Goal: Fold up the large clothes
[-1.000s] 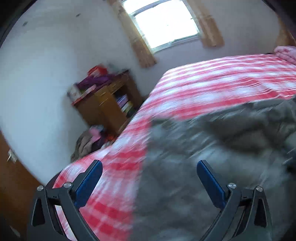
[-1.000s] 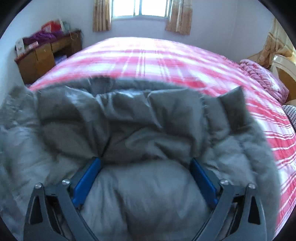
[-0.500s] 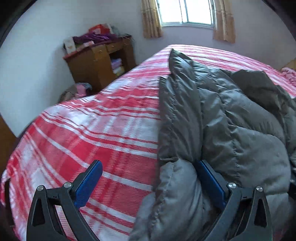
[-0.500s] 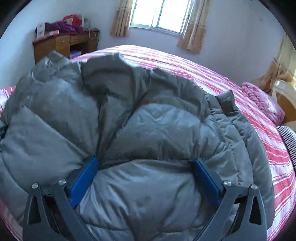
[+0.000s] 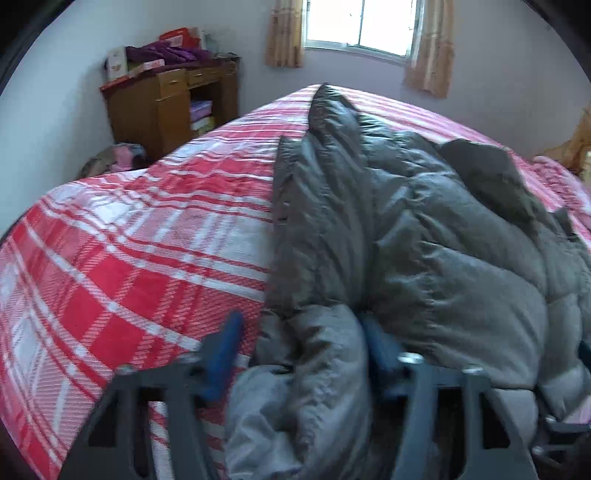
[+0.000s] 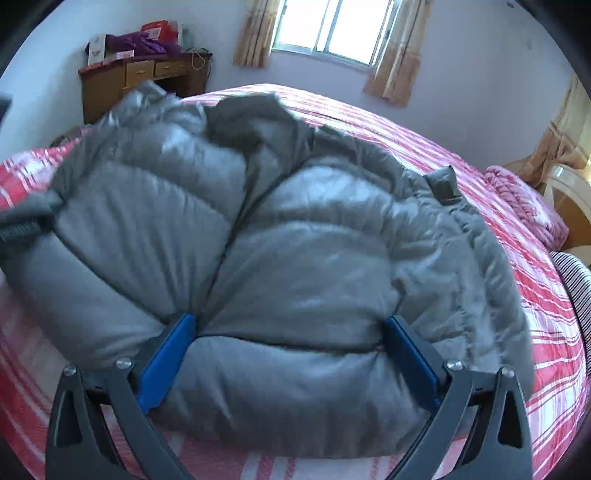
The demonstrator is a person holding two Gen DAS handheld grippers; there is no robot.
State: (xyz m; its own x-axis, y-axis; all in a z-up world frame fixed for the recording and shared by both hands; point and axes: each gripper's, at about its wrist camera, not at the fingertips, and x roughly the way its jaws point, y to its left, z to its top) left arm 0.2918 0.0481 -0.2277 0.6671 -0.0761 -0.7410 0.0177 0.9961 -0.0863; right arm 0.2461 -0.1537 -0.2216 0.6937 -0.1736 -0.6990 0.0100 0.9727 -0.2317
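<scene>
A grey puffer jacket point(image 5: 424, 236) lies bunched on a bed covered with a red and white plaid blanket point(image 5: 129, 258), sitting toward the near side of the mattress with bare blanket stretching away to its left in the left wrist view. The left gripper point(image 5: 299, 332) has its jaws closing around a puffy fold at the jacket's near edge; the fold sits between the two blue pads, the right pad sunk into the fabric and the left pad blurred, so whether it presses on the cloth yet cannot be told. The right gripper point(image 6: 288, 332) stands with its jaws wide apart, both blue pads pushed against a thick quilted section of the jacket point(image 6: 295, 258) that fills the gap between them. Beyond the bed stand a wooden desk point(image 5: 166, 107) (piled with purple cloth and boxes), a curtained window point(image 6: 332, 29) and a pink folded quilt point(image 6: 524, 206) near the headboard side.
</scene>
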